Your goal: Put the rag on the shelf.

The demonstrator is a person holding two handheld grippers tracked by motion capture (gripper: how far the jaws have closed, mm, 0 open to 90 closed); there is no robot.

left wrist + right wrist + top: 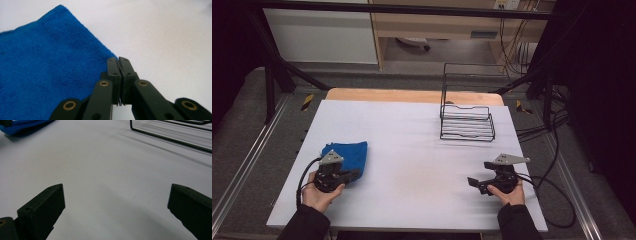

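So the biggest thing is the white table, with a strip of bare wood along its far edge and dark floor and cables all around. Most of the top is free, with a wide bare stretch in the middle between the two hands. Next down is the black wire rack, sitting near the far right corner with its tall back toward the far edge, well apart from everything else. Then the blue cloth, lying flat near the left edge, near side of the table, one corner pointing toward the middle. The left gripper sits right at that cloth's near corner, jaws pressed together; can't tell if any fabric is pinched. The right gripper hovers low over bare table near the right edge, jaws spread wide, holding nothing.
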